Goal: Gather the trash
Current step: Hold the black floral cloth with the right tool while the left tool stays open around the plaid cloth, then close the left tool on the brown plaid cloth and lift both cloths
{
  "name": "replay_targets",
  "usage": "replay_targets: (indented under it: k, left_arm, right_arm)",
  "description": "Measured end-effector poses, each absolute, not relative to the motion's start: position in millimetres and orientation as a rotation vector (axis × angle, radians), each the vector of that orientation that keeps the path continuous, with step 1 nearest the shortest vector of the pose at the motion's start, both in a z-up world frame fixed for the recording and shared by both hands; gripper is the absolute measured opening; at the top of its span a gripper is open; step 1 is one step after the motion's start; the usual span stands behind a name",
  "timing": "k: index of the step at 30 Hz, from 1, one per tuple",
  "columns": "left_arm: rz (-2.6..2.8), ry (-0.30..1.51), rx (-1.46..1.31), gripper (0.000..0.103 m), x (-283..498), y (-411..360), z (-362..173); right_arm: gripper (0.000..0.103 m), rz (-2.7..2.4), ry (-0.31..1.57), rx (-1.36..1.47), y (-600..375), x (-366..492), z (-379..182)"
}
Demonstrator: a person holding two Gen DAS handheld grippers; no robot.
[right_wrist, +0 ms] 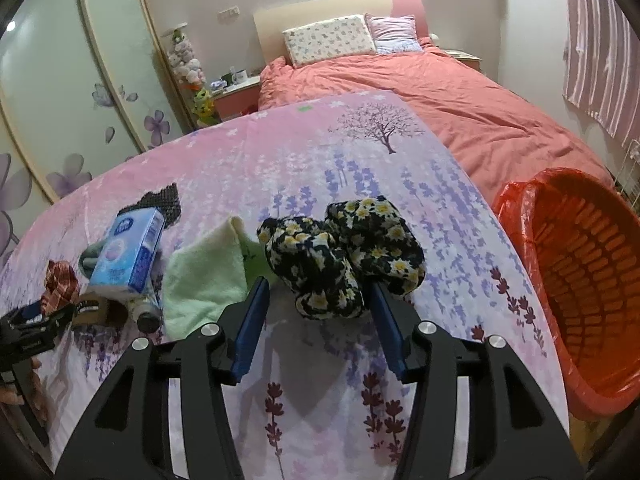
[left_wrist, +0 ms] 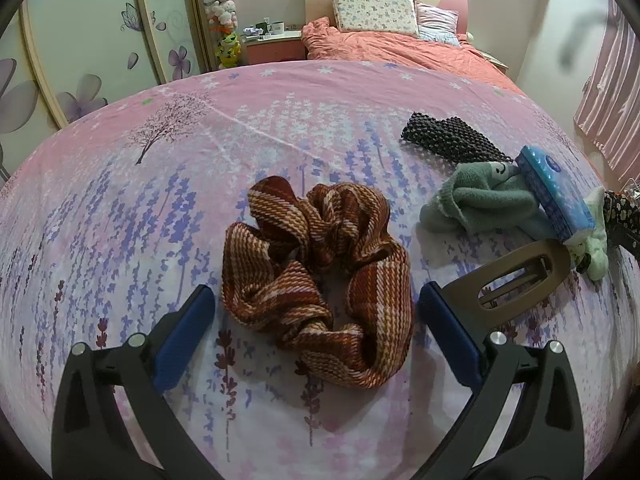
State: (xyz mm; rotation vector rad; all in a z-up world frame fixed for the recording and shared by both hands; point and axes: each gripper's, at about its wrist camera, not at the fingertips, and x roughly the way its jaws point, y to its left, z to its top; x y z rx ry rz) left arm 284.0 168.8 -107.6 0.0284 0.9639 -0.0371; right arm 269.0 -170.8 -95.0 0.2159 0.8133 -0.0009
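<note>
Since red-lined orange plastic basket (right_wrist: 576, 288) waits past table edge at my right, black daisy-print fabric scrunchie (right_wrist: 344, 256) lies between right tongs (right_wrist: 316, 300), pads parted, not pressing; left tongs (left_wrist: 316, 308) spread wide, straddling rust plaid woven scrunchie (left_wrist: 320, 276) on pink lavender-print cloth (left_wrist: 120, 220), ready for grab.

Both the left gripper (left_wrist: 316, 308) and the right gripper (right_wrist: 318, 300) had black, cut-out arms, silver round screws at the joints, and blue rectangular pads (left_wrist: 182, 340).

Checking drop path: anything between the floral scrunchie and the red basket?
Nothing: in the right wrist view only bare lavender-print sheet lies between the floral scrunchie and the red basket.
</note>
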Motion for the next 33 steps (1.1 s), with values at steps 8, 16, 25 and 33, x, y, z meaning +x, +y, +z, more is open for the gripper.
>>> replay_targets:
  k: [8,16,25,33]
  left_arm:
    - [-0.037,0.964,0.028,0.100,284.0,168.8,-107.5]
    - [-0.038,0.963,0.030,0.100,284.1,168.3,-107.3]
    - [-0.045,0.913,0.003,0.055,285.8,175.6,-100.6]
    - [-0.033,0.879,-0.018,0.034,278.9,177.6,-91.1]
  right_arm:
    - [0.051,-0.008,0.846,0.265,-179.0,274.6,-103.1]
    - [0.041,0.033,0.828,0.259,-177.0,278.5,-96.2]
    - [0.006,0.042,0.838,0.248,-175.6,275.2,-95.3]
    - [0.006,0.049,0.770,0.216,-175.9,255.6,-74.8]
